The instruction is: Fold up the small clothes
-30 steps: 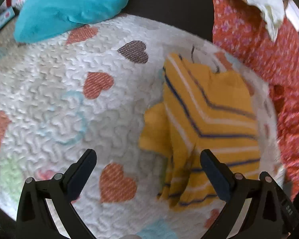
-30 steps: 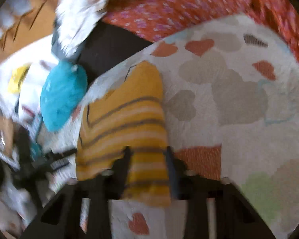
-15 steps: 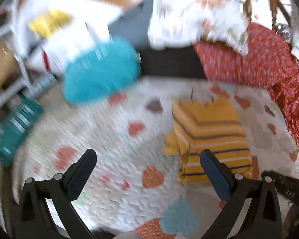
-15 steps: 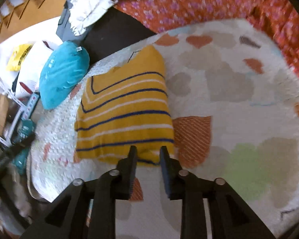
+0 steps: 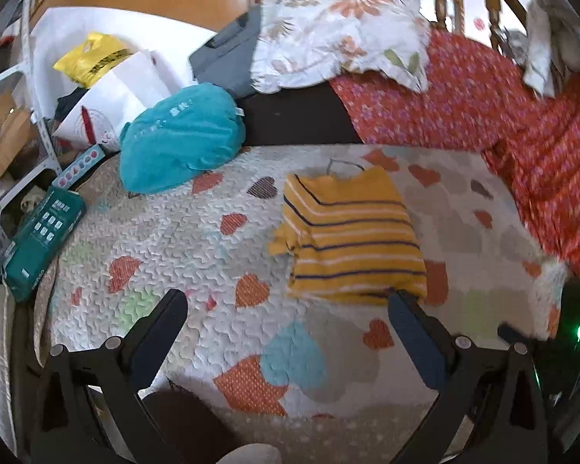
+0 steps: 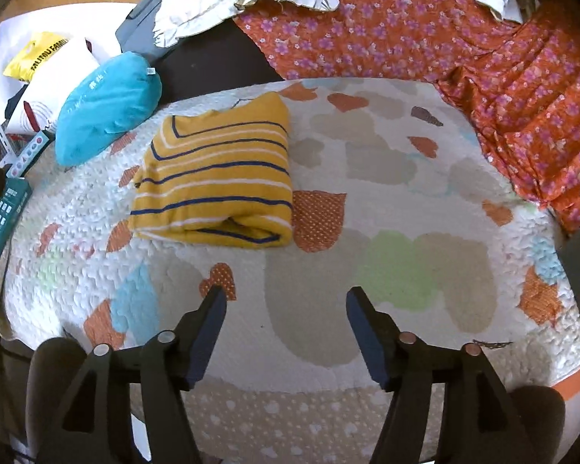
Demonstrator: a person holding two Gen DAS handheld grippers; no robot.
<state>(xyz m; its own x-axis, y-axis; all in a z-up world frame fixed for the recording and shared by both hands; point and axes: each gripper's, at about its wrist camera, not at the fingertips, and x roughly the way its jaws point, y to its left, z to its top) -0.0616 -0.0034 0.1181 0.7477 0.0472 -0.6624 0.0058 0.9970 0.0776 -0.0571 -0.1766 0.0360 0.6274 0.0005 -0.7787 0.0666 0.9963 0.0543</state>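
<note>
A yellow sweater with navy and white stripes (image 5: 352, 236) lies folded into a rectangle on the heart-patterned quilt (image 5: 166, 239). It also shows in the right wrist view (image 6: 216, 174), its folded edge facing me. My left gripper (image 5: 286, 301) is open and empty, held above the quilt in front of the sweater; its right fingertip (image 5: 400, 303) sits by the sweater's near edge. My right gripper (image 6: 286, 297) is open and empty, a little short of the sweater and to its right.
A teal cushion (image 5: 181, 135) lies at the quilt's far left. A green box (image 5: 38, 239) leans at the left edge. Orange floral fabric (image 6: 483, 58) runs along the back and right. A floral pillow (image 5: 340, 27) sits behind. The other gripper (image 5: 576, 332) shows at right.
My right gripper let go of the sweater, opened and drew back. My left gripper pulled back and up from the sweater, staying open. The sweater now lies flat and folded.
</note>
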